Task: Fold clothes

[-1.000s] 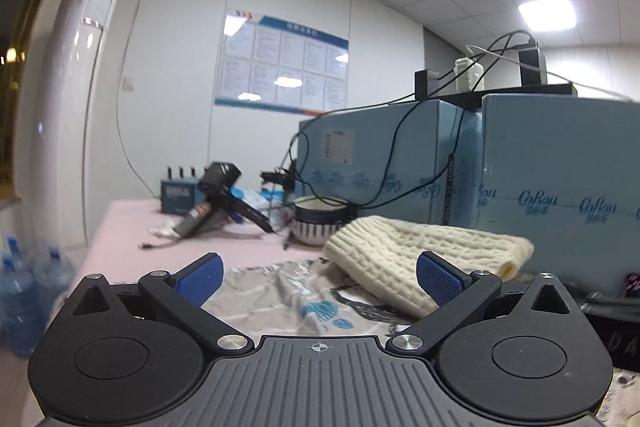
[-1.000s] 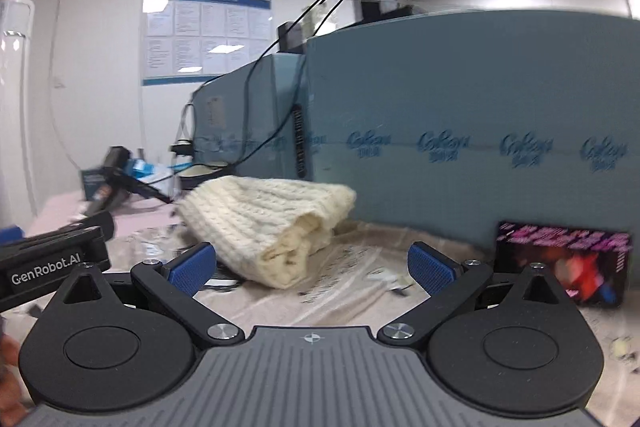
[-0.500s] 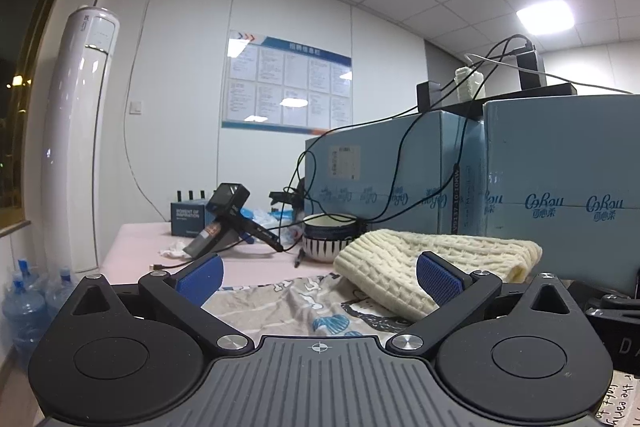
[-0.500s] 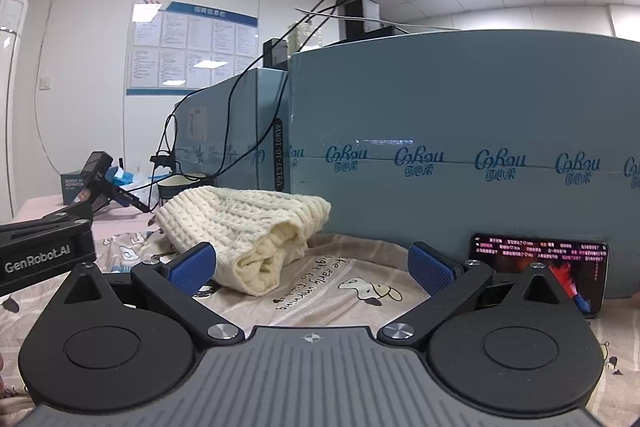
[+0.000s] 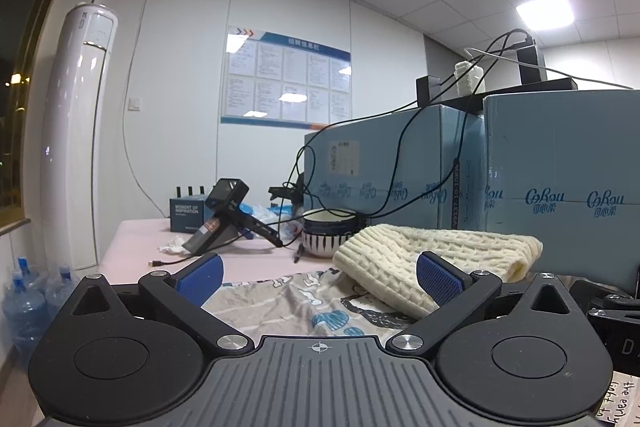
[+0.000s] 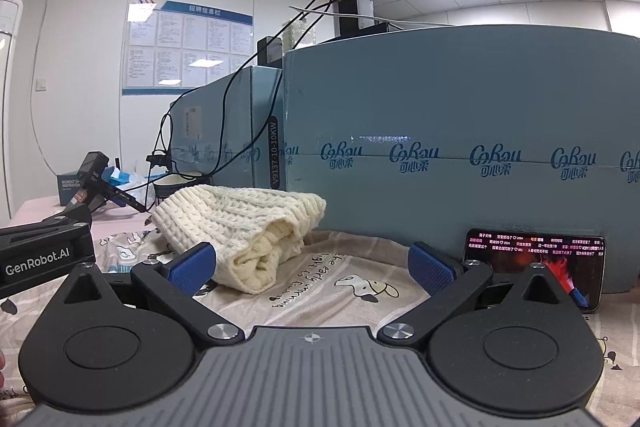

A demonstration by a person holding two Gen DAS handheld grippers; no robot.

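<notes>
A cream cable-knit sweater (image 5: 432,251) lies folded in a thick bundle on a beige printed cloth (image 5: 296,303), against blue cartons. It also shows in the right wrist view (image 6: 244,227), on the same cloth (image 6: 344,283). My left gripper (image 5: 318,273) is open and empty, low over the cloth, a little short of the sweater. My right gripper (image 6: 312,263) is open and empty, just in front of the sweater's rolled end. The left gripper's body (image 6: 40,255) shows at the left of the right wrist view.
Blue cartons (image 6: 460,167) wall off the back, with cables and a black box on top. A phone (image 6: 536,267) with a lit screen leans on the carton. A striped bowl (image 5: 326,235), a handheld device (image 5: 224,215) and a small box sit on the pink table (image 5: 136,239). Water bottles (image 5: 24,303) stand on the floor at left.
Both views have tilted upward and steadied, so the sweater sits lower and nearer in frame. Both grippers stay open and empty; the sweater has not moved.
</notes>
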